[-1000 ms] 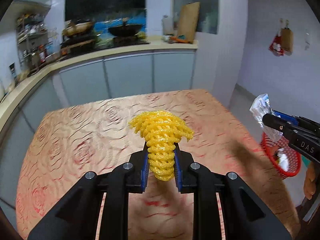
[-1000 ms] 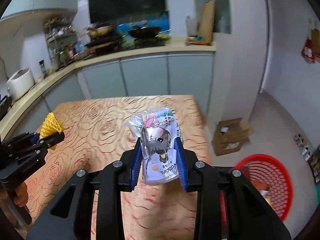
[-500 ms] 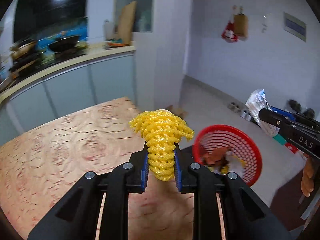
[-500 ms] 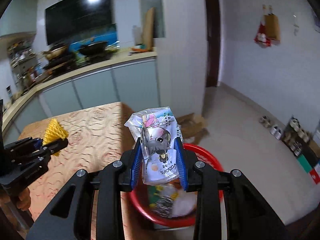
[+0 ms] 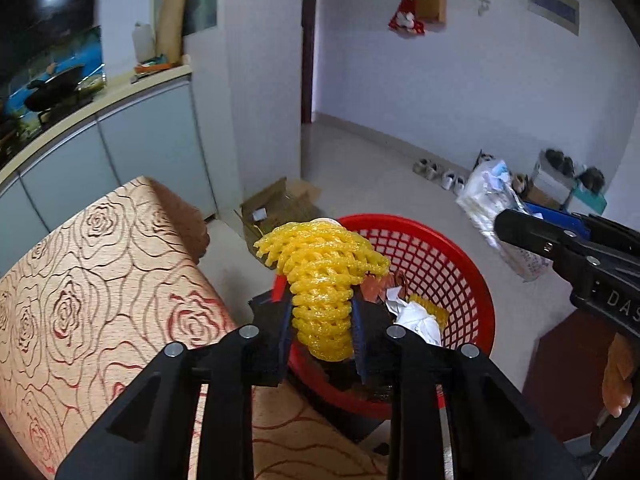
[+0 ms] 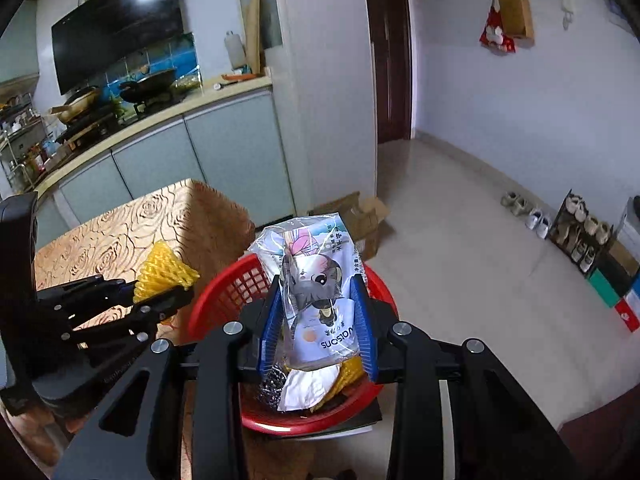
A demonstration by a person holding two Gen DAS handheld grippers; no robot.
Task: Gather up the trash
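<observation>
My left gripper holds a yellow foam fruit net over the near rim of the red mesh basket. Its jaws are opening, though the pads still touch the net. My right gripper is shut on a printed plastic snack bag, also above the basket. From the right wrist view the left gripper and its net are at the left, by the basket's edge. The left wrist view shows the right gripper and its bag at the right.
The basket stands low beside the rose-patterned table and holds white paper, a steel scourer and other scraps. A flattened cardboard box lies on the floor behind it. Shoes line the far wall.
Both grippers have swung right from over the table to above the red basket, each still carrying its item. The left jaws look slightly wider around the net.
</observation>
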